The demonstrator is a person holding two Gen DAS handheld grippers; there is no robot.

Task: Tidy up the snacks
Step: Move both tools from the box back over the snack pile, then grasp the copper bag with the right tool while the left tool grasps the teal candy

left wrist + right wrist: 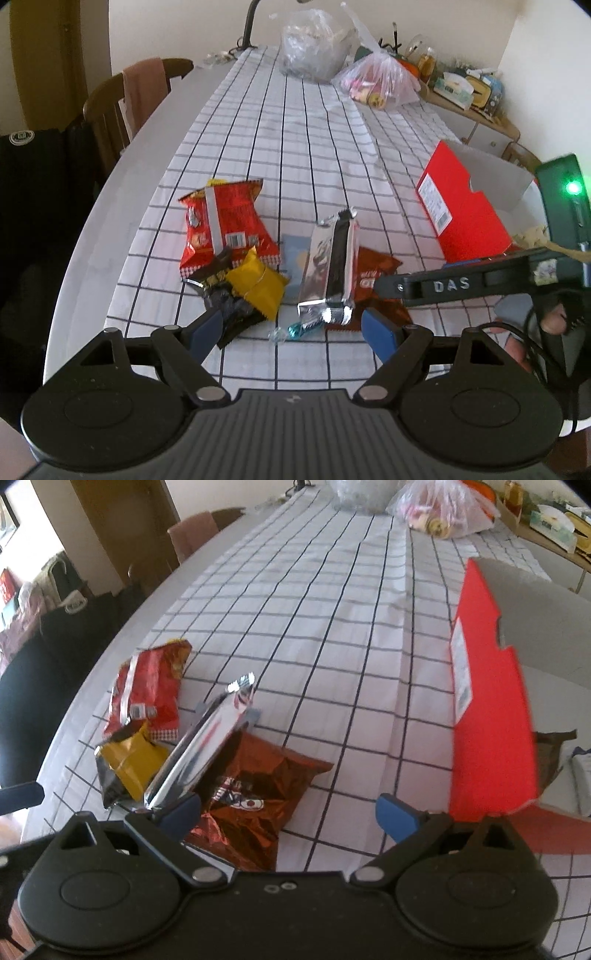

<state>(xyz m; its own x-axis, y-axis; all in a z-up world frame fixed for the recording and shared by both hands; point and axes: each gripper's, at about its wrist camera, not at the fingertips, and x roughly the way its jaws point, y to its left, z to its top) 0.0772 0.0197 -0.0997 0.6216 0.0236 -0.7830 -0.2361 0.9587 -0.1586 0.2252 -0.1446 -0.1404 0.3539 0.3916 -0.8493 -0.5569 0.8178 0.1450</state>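
Note:
A pile of snacks lies on the checked tablecloth: a red bag, a yellow-black packet, a silver packet, a brown-red bag and a small blue-wrapped candy. My left gripper is open just before the pile, over the candy. My right gripper is open above the brown-red bag, beside the silver packet. A red open box stands to the right with some packets inside.
Plastic bags of food and a clear bag sit at the far end of the table. A lamp stem stands behind. Chairs line the left side. A cluttered shelf is at the back right.

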